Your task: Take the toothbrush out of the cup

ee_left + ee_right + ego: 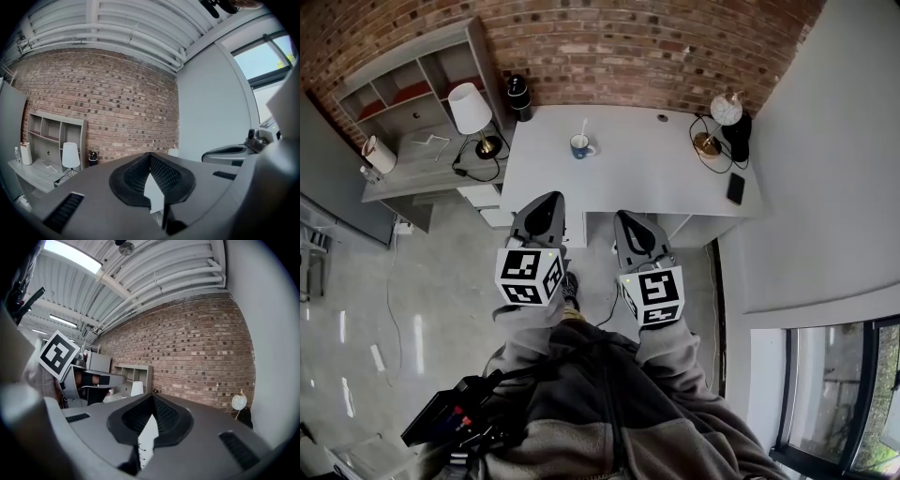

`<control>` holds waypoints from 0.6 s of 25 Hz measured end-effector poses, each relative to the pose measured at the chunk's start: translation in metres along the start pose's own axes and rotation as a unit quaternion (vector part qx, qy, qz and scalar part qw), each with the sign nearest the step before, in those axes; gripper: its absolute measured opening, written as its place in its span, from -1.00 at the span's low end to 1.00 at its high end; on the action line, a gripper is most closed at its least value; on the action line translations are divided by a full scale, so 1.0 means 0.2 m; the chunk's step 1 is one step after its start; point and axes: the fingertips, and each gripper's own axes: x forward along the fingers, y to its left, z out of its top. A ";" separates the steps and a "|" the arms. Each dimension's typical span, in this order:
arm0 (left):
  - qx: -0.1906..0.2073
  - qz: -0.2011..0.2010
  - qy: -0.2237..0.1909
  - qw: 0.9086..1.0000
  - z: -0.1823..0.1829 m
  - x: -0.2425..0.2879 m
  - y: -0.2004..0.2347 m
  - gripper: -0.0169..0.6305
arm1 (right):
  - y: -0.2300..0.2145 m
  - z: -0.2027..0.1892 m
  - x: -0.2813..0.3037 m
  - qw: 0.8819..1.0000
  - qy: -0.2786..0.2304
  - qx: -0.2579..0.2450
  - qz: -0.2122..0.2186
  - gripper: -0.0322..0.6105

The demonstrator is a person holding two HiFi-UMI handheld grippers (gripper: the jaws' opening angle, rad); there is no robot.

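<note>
While both grippers point toward the far brick wall, side by side short of the white counter's near edge, their marker cubes show black-and-white square codes.
Left gripper: fingers clenched, gripping nothing.
Right gripper: fingers clenched, gripping nothing.
Blue cup: upright on the counter's far left.
Toothbrush: standing in the cup, well apart from both grippers.
</note>
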 end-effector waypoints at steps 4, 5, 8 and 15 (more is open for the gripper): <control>-0.005 0.002 0.005 1.000 0.01 0.11 0.11 -0.93 | -0.03 0.02 0.15 1.000 0.005 0.003 0.006 -0.89; -0.007 0.002 0.008 1.000 0.00 0.14 0.15 -0.93 | -0.04 0.02 0.20 1.000 0.006 0.005 0.007 -0.89; -0.017 0.004 0.026 1.000 -0.05 0.26 0.27 -0.93 | -0.07 0.01 0.36 1.000 0.014 0.013 0.010 -0.89; -0.045 0.002 0.068 0.997 -0.23 0.53 0.51 -0.93 | -0.15 -0.12 0.73 0.998 0.056 0.036 0.014 -0.89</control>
